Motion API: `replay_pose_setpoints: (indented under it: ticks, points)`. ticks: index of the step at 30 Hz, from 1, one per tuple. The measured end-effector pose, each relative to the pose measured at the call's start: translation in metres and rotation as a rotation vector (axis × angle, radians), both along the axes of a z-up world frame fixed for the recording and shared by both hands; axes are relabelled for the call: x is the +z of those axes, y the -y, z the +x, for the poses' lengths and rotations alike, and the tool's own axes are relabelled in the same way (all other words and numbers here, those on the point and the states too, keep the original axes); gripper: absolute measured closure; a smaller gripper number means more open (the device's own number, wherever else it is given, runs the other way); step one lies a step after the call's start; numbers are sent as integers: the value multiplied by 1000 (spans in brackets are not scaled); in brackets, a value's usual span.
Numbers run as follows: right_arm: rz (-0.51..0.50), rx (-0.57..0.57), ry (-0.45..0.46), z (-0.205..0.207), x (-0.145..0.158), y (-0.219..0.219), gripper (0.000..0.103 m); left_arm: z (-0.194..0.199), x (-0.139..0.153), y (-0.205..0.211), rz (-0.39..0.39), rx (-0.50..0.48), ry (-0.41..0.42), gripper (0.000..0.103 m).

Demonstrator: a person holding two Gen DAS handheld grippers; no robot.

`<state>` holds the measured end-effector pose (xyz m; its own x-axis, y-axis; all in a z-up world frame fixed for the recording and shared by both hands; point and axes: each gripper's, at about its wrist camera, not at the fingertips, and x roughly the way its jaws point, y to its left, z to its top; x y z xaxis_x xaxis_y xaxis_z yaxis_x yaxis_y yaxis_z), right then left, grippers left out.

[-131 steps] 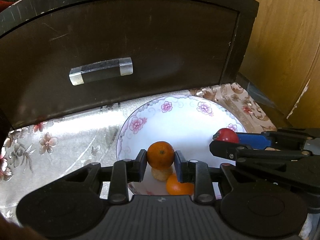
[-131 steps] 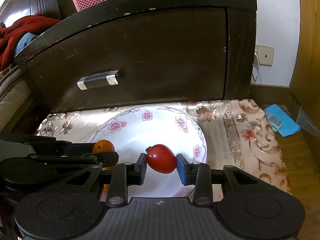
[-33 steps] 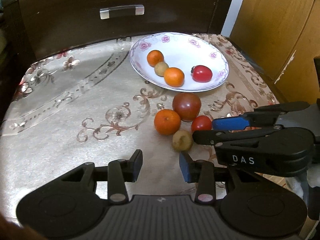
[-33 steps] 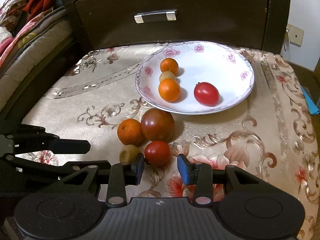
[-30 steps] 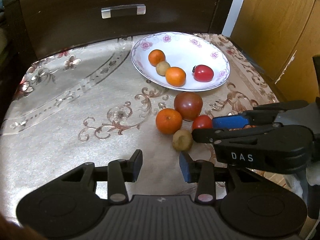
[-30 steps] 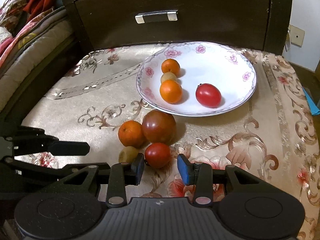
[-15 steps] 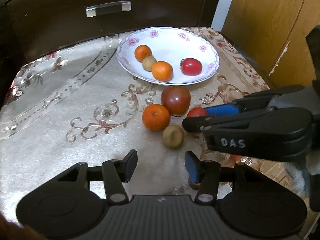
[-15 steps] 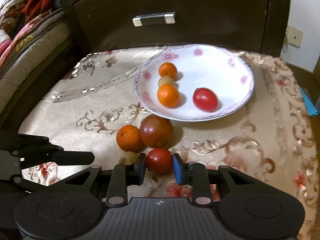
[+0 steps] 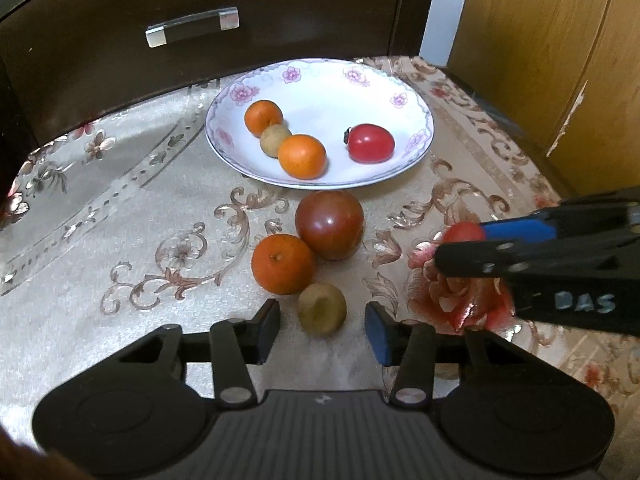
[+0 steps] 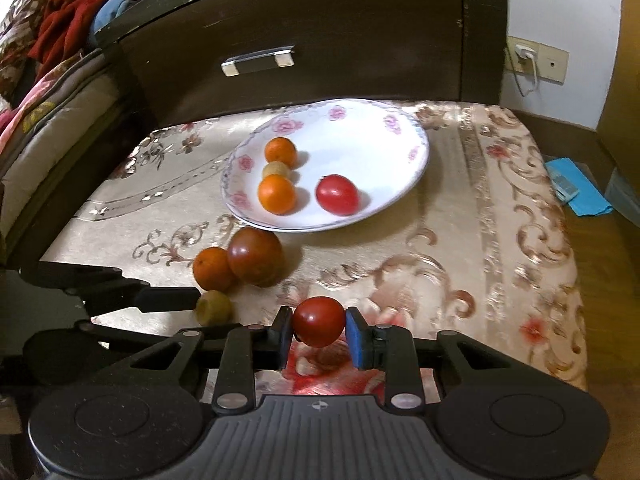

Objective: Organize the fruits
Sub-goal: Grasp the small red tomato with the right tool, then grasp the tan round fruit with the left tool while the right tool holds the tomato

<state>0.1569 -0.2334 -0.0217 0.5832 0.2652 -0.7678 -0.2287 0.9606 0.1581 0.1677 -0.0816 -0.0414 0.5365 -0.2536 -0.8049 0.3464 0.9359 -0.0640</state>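
A white flowered plate (image 9: 416,136) (image 10: 408,176) holds two oranges, a small brown fruit and a red tomato (image 9: 370,143) (image 10: 337,194). In front of it on the cloth lie a large dark tomato (image 9: 329,219) (image 10: 255,256), an orange (image 9: 282,264) (image 10: 212,269) and a small brown fruit (image 9: 321,309) (image 10: 214,307). My left gripper (image 9: 322,326) is open, its fingers either side of that brown fruit without touching. My right gripper (image 10: 318,332) is shut on a small red tomato (image 10: 318,321) (image 9: 462,233), held off the cloth to the right of the pile.
A dark wooden drawer front with a metal handle (image 9: 192,26) (image 10: 258,60) rises right behind the plate. A wooden cupboard (image 9: 560,40) stands at the right. Bedding and red cloth (image 10: 60,20) lie at the left. The patterned cloth (image 10: 500,220) ends at an edge on the right.
My right gripper has closed on the small red tomato and lifted it away to the right of the pile. My left gripper moved forward until its open fingers flank the brown fruit.
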Motion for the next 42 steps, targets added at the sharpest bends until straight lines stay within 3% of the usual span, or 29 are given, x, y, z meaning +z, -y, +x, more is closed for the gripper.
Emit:
replay_pose_setpoints:
  ticks: [3, 10, 21, 32, 35, 42]
  points:
    - [0, -5, -4, -2, 0, 5, 81, 0, 0, 2, -2, 8, 8, 52]
    - [-18, 21, -17, -7, -3, 2, 81, -3, 1, -2, -2, -5, 19, 70]
    - [-106, 171, -21, -31, -13, -28, 81, -27, 12, -16, 30, -70, 28, 69]
    - [-121, 192, -17, -29, -15, -33, 76, -27, 0, -23, 37, -85, -4, 68]
    - [-109, 205, -19, -30, -15, -33, 70, -27, 0, -25, 34, -88, -4, 65]
    - [-105, 202, -14, -29, -14, -33, 70, -28, 0, -26, 26, -85, 0, 62]
